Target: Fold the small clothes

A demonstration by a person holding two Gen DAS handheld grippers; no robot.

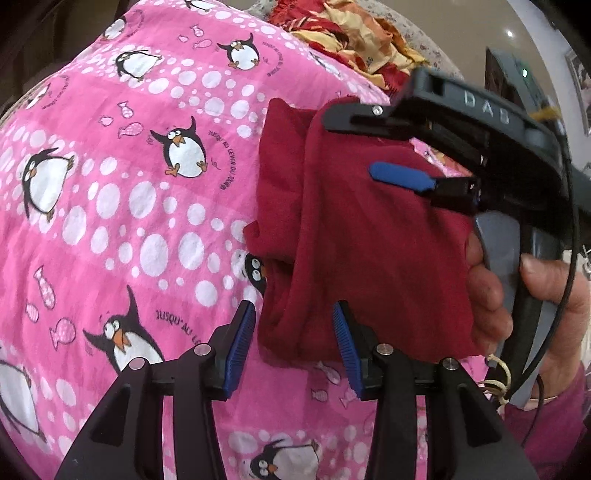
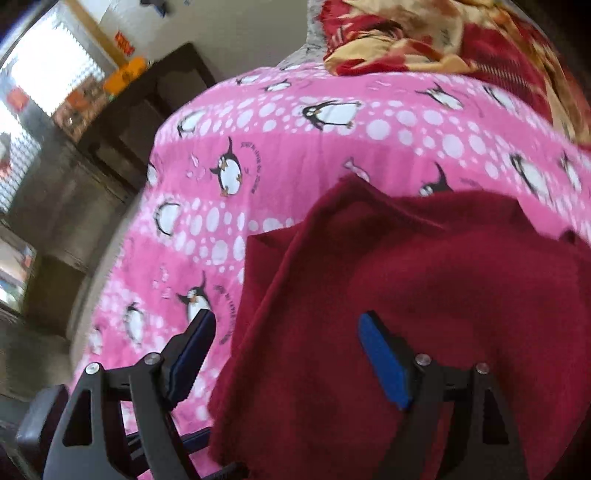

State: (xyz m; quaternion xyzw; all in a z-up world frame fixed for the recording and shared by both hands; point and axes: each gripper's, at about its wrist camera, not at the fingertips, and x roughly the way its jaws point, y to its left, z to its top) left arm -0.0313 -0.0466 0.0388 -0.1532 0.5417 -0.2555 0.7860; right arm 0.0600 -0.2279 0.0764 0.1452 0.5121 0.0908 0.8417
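Note:
A dark red garment (image 1: pixel 369 258) lies folded on the pink penguin bedspread (image 1: pixel 129 206), with a long fold down its left side. My left gripper (image 1: pixel 293 310) hovers at its near edge, jaws partly apart. The fold's end sits between the pads (image 1: pixel 240 347), which do not press on it. My right gripper (image 1: pixel 349 147) reaches in from the right over the garment, held by a hand (image 1: pixel 491 295), and stands wide open. In the right wrist view the right gripper (image 2: pixel 286 319) spans the garment's (image 2: pixel 424 295) left edge and grips nothing.
A crumpled red and yellow blanket (image 1: pixel 351 33) lies at the far side of the bed (image 2: pixel 461 44). Dark furniture (image 2: pixel 140 110) and a bright window (image 2: pixel 48 81) stand beyond the bed's left edge.

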